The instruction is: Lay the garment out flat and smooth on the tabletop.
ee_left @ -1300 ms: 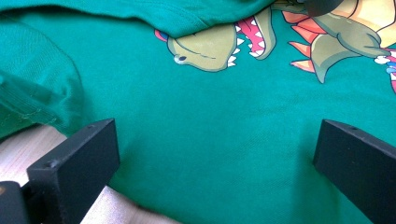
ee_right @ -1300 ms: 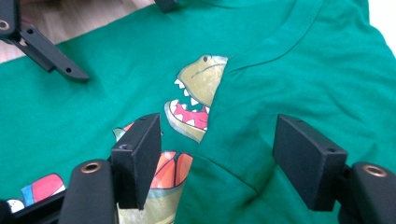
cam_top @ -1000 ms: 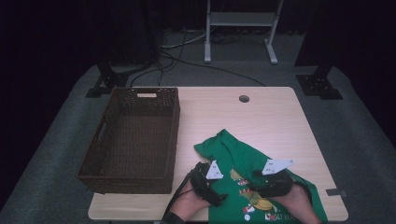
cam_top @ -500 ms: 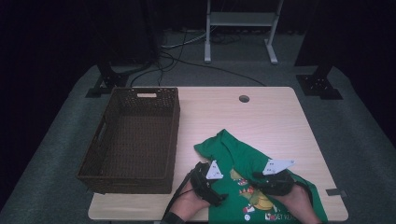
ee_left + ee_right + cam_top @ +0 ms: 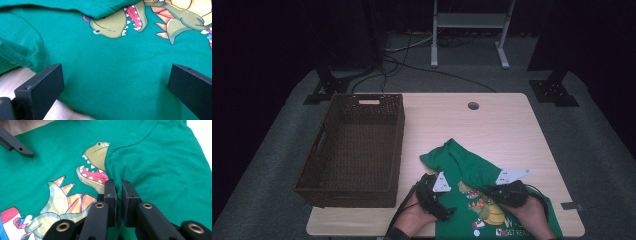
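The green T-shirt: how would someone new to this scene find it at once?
On the wooden table, look right of the dark wicker basket, at the near edge. The green T-shirt lies crumpled there, marked by its cartoon dinosaur print.

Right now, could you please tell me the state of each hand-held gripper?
Left hand-held gripper: open, jaws wide apart over the green T-shirt.
Right hand-held gripper: just closed, pinching a fold of the T-shirt.
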A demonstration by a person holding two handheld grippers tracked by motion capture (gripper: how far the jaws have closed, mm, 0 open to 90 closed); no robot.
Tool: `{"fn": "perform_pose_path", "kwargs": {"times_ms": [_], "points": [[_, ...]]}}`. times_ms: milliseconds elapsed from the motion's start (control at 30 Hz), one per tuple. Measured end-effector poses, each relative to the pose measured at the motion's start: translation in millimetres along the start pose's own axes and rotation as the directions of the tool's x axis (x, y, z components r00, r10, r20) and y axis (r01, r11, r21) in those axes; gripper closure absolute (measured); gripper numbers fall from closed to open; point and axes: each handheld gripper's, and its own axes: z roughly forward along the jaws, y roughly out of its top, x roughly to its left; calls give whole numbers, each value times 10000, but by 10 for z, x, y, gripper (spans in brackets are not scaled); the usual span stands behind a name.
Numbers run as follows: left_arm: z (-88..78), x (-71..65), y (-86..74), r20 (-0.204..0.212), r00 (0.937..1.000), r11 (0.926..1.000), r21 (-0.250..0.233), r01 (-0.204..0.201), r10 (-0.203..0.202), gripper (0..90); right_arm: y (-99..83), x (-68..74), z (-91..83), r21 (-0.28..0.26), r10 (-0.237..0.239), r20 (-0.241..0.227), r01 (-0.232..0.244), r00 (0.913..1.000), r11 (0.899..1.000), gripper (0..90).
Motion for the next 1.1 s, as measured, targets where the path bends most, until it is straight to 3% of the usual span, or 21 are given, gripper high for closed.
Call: {"fn": "perform_pose_path", "kwargs": {"times_ms": [1100], "points": [[0, 0, 0, 3, 10000, 10000, 3, -6, 6, 0, 67, -166, -175, -957, 462, 129, -448, 9988, 9944, 856]]}}
